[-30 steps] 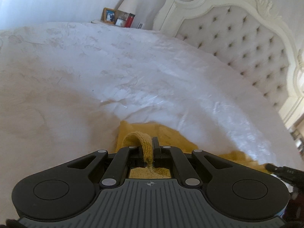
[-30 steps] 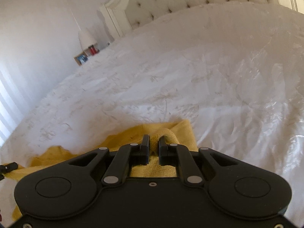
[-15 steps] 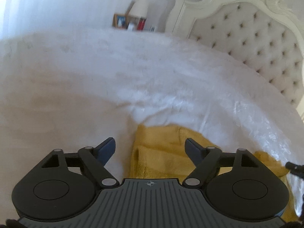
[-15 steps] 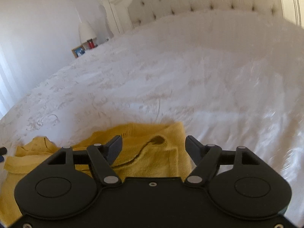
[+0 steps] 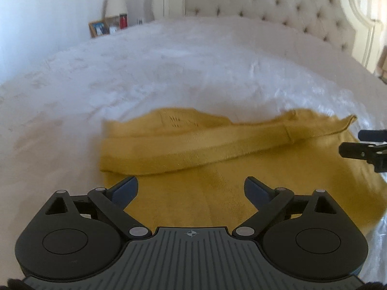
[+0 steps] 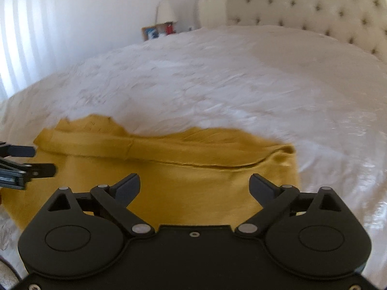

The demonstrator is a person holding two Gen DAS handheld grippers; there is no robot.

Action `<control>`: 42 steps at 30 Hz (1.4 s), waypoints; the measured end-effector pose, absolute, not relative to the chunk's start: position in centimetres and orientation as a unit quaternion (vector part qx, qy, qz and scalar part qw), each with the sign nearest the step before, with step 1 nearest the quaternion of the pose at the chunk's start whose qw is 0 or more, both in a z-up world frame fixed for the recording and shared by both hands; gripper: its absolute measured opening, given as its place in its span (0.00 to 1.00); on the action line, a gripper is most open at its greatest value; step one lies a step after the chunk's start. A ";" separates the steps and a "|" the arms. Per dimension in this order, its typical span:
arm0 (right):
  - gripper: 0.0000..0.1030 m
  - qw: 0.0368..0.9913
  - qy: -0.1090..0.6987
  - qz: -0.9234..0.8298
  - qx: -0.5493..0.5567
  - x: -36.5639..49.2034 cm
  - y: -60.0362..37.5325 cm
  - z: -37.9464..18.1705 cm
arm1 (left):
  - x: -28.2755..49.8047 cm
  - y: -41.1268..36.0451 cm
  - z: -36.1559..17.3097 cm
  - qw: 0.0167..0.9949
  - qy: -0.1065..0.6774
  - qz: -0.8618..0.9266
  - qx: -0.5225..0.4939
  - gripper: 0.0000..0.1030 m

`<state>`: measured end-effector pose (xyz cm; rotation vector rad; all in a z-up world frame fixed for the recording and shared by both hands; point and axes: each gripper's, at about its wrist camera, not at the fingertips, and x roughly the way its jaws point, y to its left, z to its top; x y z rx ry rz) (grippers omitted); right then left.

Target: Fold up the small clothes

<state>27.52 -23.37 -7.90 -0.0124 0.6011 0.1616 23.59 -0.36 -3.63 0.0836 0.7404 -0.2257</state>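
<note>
Left wrist view: left tongs (image 5: 191, 187) have just spread wide, holding nothing, above the yellow garment (image 5: 193, 149) lying on the bed (image 5: 169, 67); right tongs (image 6: 194, 184), likewise wide and empty, enter at three o'clock.

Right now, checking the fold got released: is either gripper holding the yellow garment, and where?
Neither: left gripper and right gripper, jaws just opened, hover over the yellow garment.

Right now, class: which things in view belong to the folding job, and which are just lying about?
Job: mustard-yellow knitted garment; left gripper; right gripper; white bedspread.

Lying about: white table lamp; wooden picture frame; red bottle; cream tufted headboard.
</note>
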 end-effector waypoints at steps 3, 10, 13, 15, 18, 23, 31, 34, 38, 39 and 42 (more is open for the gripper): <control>0.94 0.945 0.316 0.085 -0.020 29.2 -22.6 -8.4 | 25.6 -0.2 -4.4 0.918 0.382 -0.101 0.033 0.93; 0.95 0.928 0.366 0.065 -0.035 34.0 -22.6 -9.6 | 29.6 0.5 -4.9 0.913 0.398 -0.081 0.037 0.94; 0.95 0.927 0.371 0.051 -0.017 35.8 -23.5 -9.5 | 31.2 0.8 -4.9 0.913 0.400 -0.075 0.038 0.96; 0.95 0.926 0.376 0.039 -0.001 36.7 -24.3 -9.6 | 32.2 1.0 -5.0 0.911 0.404 -0.076 0.032 0.99; 0.95 0.924 0.382 0.022 0.022 37.6 -25.5 -9.7 | 32.9 1.2 -4.8 0.911 0.404 -0.073 0.025 1.00; 0.95 0.926 0.375 -0.003 0.047 37.2 -26.9 -9.4 | 33.3 1.8 -4.1 0.914 0.400 -0.059 -0.014 0.99; 0.95 0.943 0.331 0.038 0.022 31.0 -26.2 -7.8 | 28.7 1.9 -2.3 0.920 0.381 -0.092 0.007 1.00; 0.95 0.938 0.344 0.052 0.006 28.5 -25.6 -8.8 | 26.2 2.0 -3.2 0.913 0.395 -0.102 0.024 0.99; 0.95 0.932 0.357 0.052 -0.021 25.3 -25.5 -10.8 | 22.6 2.6 -4.8 0.905 0.409 -0.106 0.049 1.00; 0.95 0.932 0.357 0.051 -0.021 24.5 -25.6 -11.0 | 21.8 2.7 -5.1 0.904 0.411 -0.105 0.057 1.00; 0.96 0.935 0.353 0.041 -0.018 22.1 -26.0 -11.5 | 19.7 3.8 -5.7 0.905 0.410 -0.106 0.047 1.00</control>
